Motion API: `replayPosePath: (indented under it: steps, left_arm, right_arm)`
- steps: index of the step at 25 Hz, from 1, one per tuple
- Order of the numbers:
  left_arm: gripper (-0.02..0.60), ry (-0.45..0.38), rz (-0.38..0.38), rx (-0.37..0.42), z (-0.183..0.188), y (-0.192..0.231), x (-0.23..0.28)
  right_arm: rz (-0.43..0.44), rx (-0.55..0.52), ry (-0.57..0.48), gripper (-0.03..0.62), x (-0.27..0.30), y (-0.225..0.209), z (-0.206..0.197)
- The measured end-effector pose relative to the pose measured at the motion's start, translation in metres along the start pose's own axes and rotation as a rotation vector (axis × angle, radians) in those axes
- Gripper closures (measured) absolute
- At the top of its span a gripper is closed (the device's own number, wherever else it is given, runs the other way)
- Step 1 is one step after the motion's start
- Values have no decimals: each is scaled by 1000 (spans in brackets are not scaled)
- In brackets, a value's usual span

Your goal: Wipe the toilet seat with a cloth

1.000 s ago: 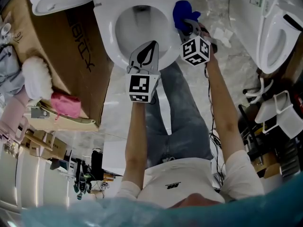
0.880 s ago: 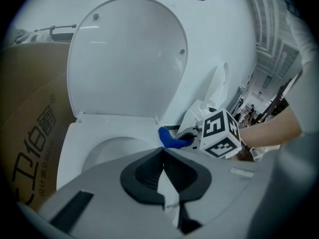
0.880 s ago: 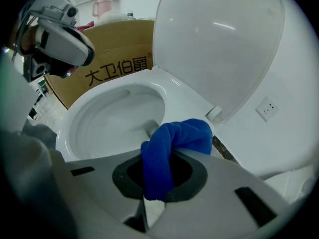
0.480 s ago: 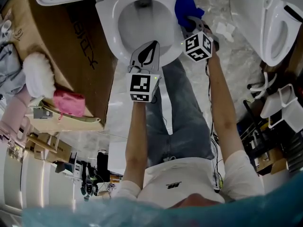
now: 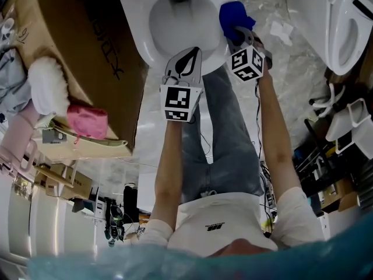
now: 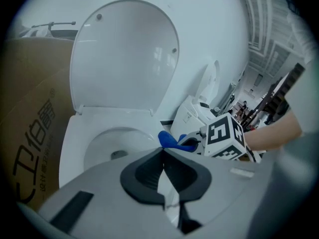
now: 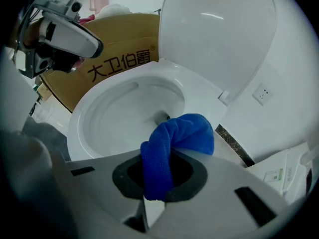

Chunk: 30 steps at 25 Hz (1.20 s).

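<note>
The right tongs (image 7: 158, 190) are clamped on a folded blue microfibre cloth (image 7: 174, 138), which bulges out past the tips. The left tongs (image 6: 163, 153) are closed on nothing and hang over the near edge of the bowl, at the centre of the head view. In that view the cloth sits at the top, right of centre, at the edge of the white toilet seat (image 7: 82, 118). Whether it presses on the seat cannot be told. The white oval lid (image 7: 219, 39) stands raised behind the bowl. The step in hand looks like the start of the wipe, or an early stroke of it. The next move calls for pressing the cloth flat onto the seat and drawing it round the ring, with the grip kept firm so the cloth does not slip into the bowl. On the brown cardboard box (image 7: 65, 91) at the upper left of the right gripper view, black print reads "大卫伯爵". A small label on the second white toilet (image 5: 344, 22), upper right of the head view, is too small to read, as is the logo on the person's white shirt (image 5: 215, 214).
</note>
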State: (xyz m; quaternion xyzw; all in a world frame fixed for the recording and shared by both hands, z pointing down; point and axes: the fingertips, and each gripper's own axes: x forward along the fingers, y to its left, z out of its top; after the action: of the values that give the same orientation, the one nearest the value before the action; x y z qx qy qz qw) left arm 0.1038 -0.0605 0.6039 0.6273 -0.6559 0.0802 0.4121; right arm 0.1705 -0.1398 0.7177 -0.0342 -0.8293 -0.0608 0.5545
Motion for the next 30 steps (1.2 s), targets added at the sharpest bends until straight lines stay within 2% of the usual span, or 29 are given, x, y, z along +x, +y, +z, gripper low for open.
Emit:
replayPosePath:
  steps: [16,30]
  left_arm:
    - [572,22,12,-7,-30,7,-30]
    - [572,35,72,-86,-75,28,-64]
  right_arm:
    - [70,11,65,575,-12,89,-28]
    - [132,-16,106,576,-16,156,-29]
